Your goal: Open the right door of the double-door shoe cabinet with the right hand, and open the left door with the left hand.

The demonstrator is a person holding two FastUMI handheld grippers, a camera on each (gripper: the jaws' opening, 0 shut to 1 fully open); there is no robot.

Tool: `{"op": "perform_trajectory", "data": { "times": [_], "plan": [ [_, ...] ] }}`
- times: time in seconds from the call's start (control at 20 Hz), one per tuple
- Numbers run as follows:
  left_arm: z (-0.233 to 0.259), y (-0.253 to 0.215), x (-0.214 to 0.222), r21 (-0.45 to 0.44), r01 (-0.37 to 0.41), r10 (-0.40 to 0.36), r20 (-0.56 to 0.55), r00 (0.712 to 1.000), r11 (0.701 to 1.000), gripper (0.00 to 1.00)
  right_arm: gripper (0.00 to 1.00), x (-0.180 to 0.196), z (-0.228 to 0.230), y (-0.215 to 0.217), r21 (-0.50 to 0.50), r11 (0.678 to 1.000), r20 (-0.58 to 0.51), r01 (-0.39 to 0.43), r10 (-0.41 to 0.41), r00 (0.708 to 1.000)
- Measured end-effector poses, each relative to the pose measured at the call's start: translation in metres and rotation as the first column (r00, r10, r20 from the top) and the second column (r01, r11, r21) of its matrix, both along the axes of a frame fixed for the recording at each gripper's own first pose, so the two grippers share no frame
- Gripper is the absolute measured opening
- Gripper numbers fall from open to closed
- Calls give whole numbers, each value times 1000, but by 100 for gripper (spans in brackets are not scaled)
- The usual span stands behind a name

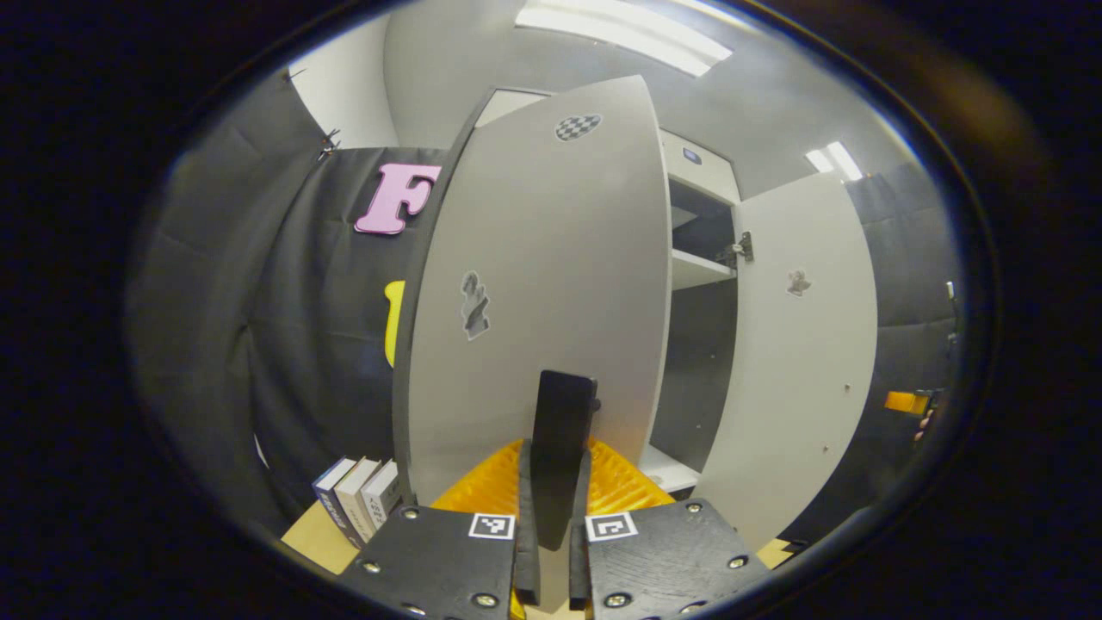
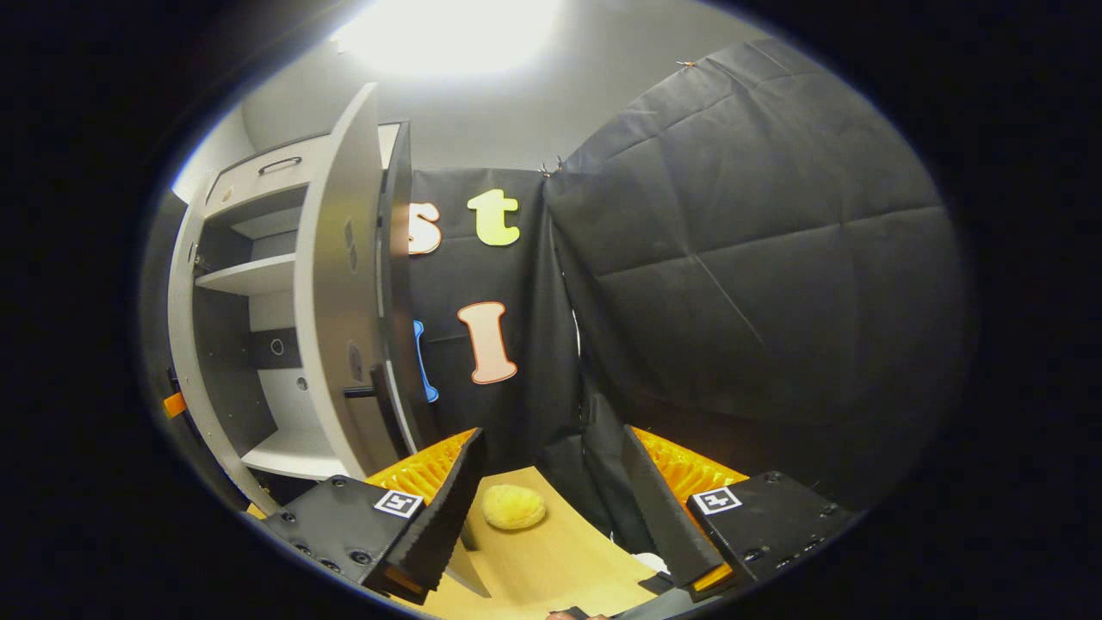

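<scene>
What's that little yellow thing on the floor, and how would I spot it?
Start at the grey shoe cabinet with its doors swung open. Look down to the tan floor beside it, between the right gripper's spread fingers. The pale yellow fuzzy lump lies there alone, the only soft, rounded thing among flat panels.

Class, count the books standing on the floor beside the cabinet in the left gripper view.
3: three upright books side by side at lower left, just left of the open grey left cabinet door. More may be hidden behind it.

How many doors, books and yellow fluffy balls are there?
Cabinet doors: 2, the left door and the right door, both swung open
Books: 3, standing beside the cabinet
Yellow fluffy ball: 1, on the tan floor
Total: 6
</scene>
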State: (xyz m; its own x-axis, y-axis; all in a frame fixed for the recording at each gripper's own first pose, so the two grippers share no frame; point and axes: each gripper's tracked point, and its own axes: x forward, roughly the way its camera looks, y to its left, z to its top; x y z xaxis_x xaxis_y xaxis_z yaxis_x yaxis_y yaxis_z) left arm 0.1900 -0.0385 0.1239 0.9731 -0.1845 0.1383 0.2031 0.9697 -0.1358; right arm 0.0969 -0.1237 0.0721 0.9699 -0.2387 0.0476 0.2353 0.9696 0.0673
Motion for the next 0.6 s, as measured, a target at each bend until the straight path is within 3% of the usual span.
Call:
{"op": "perform_trajectory", "data": {
  "times": [0.25,0.6],
  "plan": [
    [-4,17,-2,-15,40,-40,-1,999,999,16,98,-15,-9,18,-47,999,-24,-6,5,1000],
    [-3,32,-14,-20,63,-63,2,998,998,16,98,-28,-17,24,-9,1000,-28,9,-9,1000]
  ]
}}
